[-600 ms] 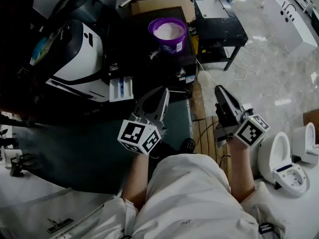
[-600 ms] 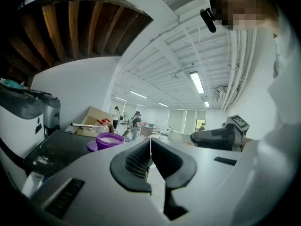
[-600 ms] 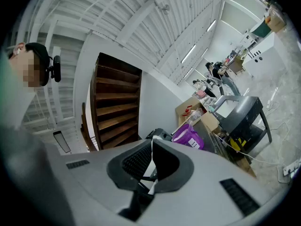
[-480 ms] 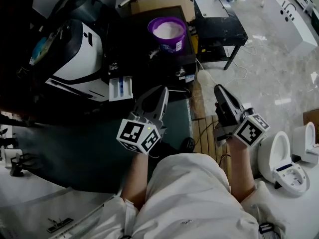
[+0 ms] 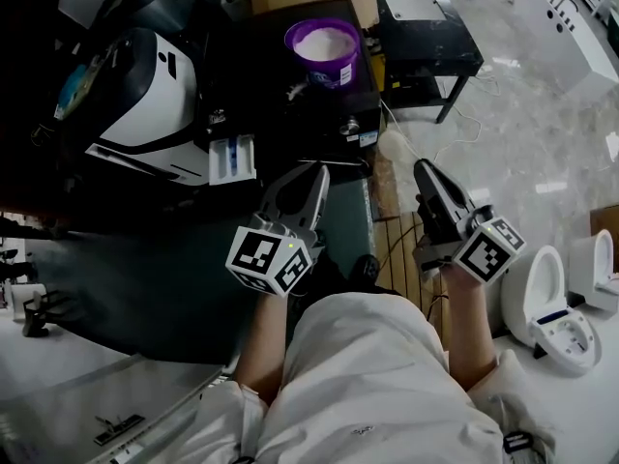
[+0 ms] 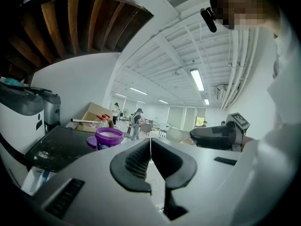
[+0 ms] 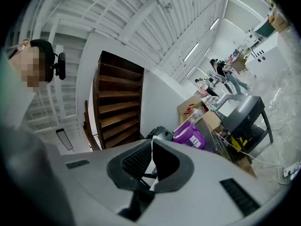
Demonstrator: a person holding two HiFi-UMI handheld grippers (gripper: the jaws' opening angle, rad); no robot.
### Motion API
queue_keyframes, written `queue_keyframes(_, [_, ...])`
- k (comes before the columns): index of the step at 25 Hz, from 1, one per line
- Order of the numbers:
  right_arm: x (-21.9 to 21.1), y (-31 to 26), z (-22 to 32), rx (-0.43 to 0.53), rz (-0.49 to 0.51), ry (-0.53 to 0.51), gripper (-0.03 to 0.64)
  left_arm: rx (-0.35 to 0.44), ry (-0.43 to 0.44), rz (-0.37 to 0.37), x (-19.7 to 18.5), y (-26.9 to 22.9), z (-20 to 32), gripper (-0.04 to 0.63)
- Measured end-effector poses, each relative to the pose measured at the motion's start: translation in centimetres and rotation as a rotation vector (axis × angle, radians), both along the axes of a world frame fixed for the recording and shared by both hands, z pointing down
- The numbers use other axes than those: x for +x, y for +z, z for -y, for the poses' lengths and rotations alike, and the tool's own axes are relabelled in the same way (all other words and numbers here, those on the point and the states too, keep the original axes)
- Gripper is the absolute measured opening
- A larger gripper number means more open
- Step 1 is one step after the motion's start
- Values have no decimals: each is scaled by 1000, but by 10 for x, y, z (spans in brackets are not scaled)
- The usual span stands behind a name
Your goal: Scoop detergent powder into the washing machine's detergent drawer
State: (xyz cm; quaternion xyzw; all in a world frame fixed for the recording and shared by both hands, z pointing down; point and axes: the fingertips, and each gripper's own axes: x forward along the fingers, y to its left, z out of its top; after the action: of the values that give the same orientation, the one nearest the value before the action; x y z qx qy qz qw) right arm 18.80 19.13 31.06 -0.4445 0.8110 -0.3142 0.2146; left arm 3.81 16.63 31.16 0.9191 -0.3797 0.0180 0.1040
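At upper left, washer (image 5: 145, 95). Right of it, dark stand (image 5: 261, 75). At top centre on that, purple tub (image 5: 324, 51) full of white powder. Lower centre, left gripper (image 5: 317, 174) pressed shut on nothing. At right, right gripper (image 5: 426, 172) likewise closed and empty. Below washer, drawer (image 5: 232, 158) pulled out. Judged barely begun: no scoop in hand, scooping, carrying and tipping all left.
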Motion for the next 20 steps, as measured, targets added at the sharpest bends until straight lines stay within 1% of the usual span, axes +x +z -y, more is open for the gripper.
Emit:
queue_keyframes(10, [-8, 7, 5, -24, 23, 3, 14, -14, -4, 2, -13, 8, 12, 21])
queue_keyframes(20, [-15, 2, 54, -36, -5, 30, 14, -30, 27, -17, -18, 12, 59, 21])
